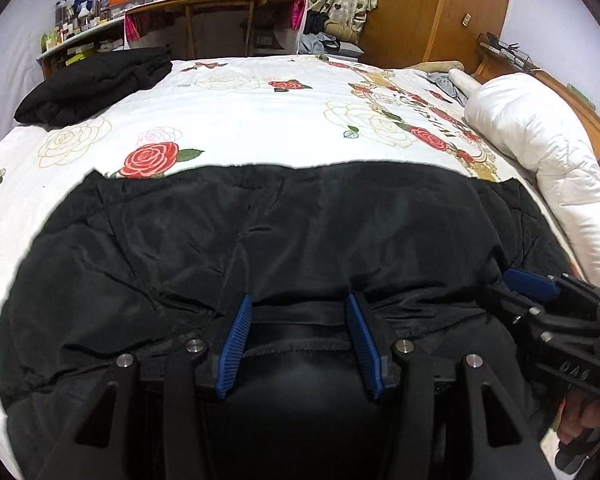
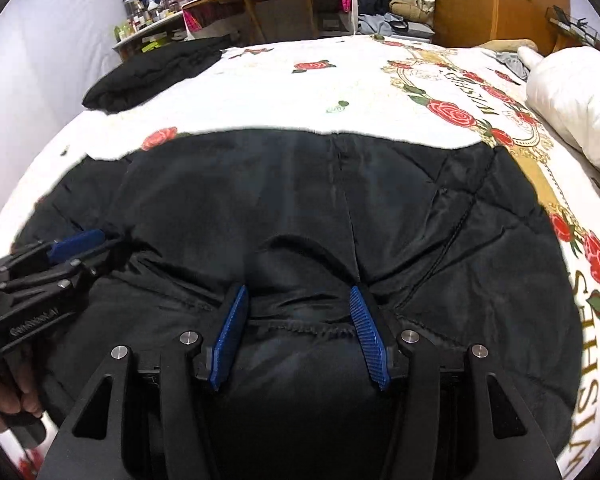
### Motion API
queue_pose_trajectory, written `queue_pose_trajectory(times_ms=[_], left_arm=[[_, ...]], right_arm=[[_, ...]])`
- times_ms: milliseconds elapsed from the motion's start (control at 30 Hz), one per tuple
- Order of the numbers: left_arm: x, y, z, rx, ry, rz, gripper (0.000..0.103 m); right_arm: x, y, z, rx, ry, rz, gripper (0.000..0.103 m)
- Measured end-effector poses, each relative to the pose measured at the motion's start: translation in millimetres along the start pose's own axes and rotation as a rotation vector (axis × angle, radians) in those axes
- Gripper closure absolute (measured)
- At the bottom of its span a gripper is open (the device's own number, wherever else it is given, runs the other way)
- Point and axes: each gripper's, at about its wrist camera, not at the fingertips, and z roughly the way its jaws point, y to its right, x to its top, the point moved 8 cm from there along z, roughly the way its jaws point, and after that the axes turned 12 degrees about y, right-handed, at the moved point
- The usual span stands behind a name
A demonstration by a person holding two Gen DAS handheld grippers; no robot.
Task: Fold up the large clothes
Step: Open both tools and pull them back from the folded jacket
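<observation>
Hem of the black padded jacket (image 1: pixel 284 232) lies between my blue pads in both views, the garment spread flat across the rose-print bedspread (image 1: pixel 240 116) with its far edge straight. My left claw (image 1: pixel 300 312) stands with fingers apart, the stitched near edge running across the gap and not yet pinched. My right claw (image 2: pixel 298 300) is likewise apart over the same edge, a little way along it, so the two sit side by side. I judge this the grasping step ahead of a lengthwise fold: both claws must close on the near hem, lift together, and carry it toward the far edge. The filling looks bulky and the shell slippery, so I should bite deep enough to catch every layer. A folded black garment (image 1: pixel 96 84) rests at the bed's far left corner, and a white duvet (image 1: pixel 548 152) lies along the right side.
</observation>
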Motion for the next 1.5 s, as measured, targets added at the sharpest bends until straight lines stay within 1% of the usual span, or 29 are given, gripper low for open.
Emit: queue_pose_trajectory(times_ms=[67,133,200,267,333,400,433,533,700,867,1067,1133,1267,1333,1400,1500], left_arm=[[7.4,-3.7,-15.5,0.015,0.014,-0.002,0.051],[11.1,-12.0,-28.4,0.049,0.03,0.021,0.051],[13.1,-25.0,-43.1,0.091,0.05,0.043,0.051],[13.0,-42.7,-54.2,0.143,0.066,0.055,0.051],[11.4,-59.9,-57.5,0.187,0.068,0.057,0.051],[4.6,-77.7,-55.3,0.237,0.052,0.059,0.051],[0.5,-84.4,-52.6,0.248,0.042,0.052,0.051],[-8.3,-96.9,-44.3,0.253,0.029,0.023,0.05],[-16.3,-96.2,-38.7,0.252,0.031,0.029,0.05],[-18.5,-95.7,-37.6,0.246,0.03,0.019,0.05],[-15.2,-96.2,-41.7,0.249,0.012,0.019,0.05],[-12.2,-96.0,-47.5,0.25,0.012,0.022,0.051],[-7.8,-103.6,-63.4,0.265,0.042,0.016,0.051],[-10.7,-111.0,-65.4,0.28,0.04,0.011,0.051],[-17.8,-118.4,-61.8,0.285,0.025,0.0,0.05],[-24.7,-122.1,-56.9,0.274,0.021,-0.015,0.05]], right_arm=[[9.9,4.0,-20.2,0.002,0.03,0.018,0.05],[17.1,13.0,-40.3,-0.005,0.078,0.024,0.05],[18.5,25.9,-56.4,-0.016,0.102,0.034,0.05],[16.0,42.0,-66.2,-0.055,0.11,0.025,0.05],[12.4,57.0,-67.6,-0.08,0.103,0.029,0.05],[4.7,73.3,-62.9,-0.116,0.074,0.043,0.05],[2.5,78.7,-60.3,-0.127,0.063,0.053,0.05],[-13.2,94.3,-46.6,-0.146,0.013,0.081,0.05],[-22.9,95.2,-37.8,-0.146,0.012,0.084,0.05],[-25.5,98.5,-32.9,-0.132,0.002,0.086,0.05],[-20.3,97.9,-39.0,-0.138,-0.011,0.078,0.049],[-15.4,97.3,-48.2,-0.139,0.006,0.079,0.049],[-9.2,100.3,-68.3,-0.124,0.046,0.103,0.049],[-11.4,103.5,-72.3,-0.123,0.051,0.112,0.049],[-18.0,107.4,-68.6,-0.136,0.035,0.111,0.049],[-27.1,110.9,-58.6,-0.137,0.011,0.115,0.049]])
